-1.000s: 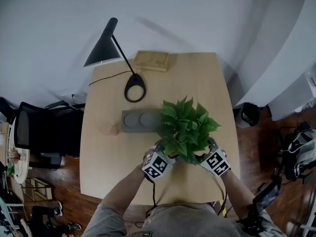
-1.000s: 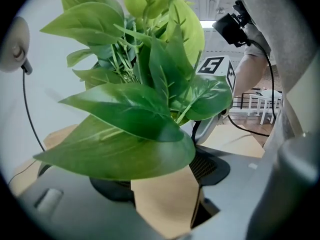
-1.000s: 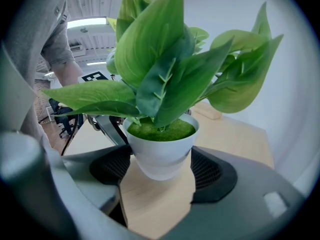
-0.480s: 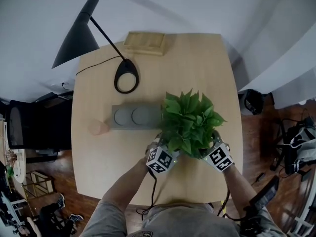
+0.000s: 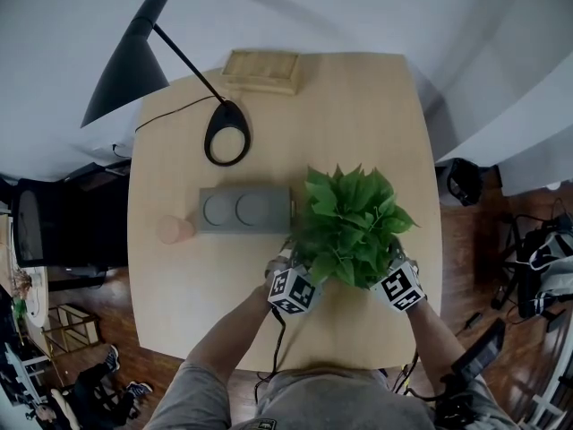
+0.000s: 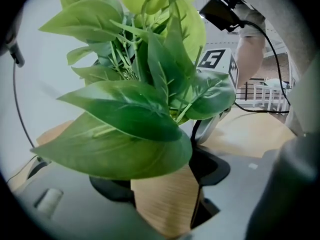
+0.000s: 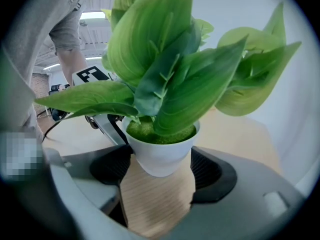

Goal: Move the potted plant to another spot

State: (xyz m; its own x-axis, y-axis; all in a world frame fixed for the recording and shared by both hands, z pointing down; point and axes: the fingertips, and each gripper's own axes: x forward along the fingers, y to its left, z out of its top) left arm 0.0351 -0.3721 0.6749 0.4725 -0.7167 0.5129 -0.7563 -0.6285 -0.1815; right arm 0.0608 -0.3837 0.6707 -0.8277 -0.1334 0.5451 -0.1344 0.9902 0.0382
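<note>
Potted plant [image 5: 351,227] is standing upright, leaves pointing up, at the table [image 5: 358,106]'s near-right part. Right claw [image 7: 157,170] is clamping its pot; left claw [image 6: 160,178] is straddling it, contact leaf-hidden.

1 ea: plant [image 5: 351,227], lamp [image 5: 125,61], gry tray [image 5: 243,210], cup [image 5: 175,229], wd box [image 5: 260,70]

Both arms reach forward, left tongs [image 6: 162,181] and right tongs [image 7: 157,179] each clamping the pot [image 7: 160,156].

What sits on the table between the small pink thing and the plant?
A grey block with two round hollows lies between the small pink thing and the potted plant; the head view shows it.
</note>
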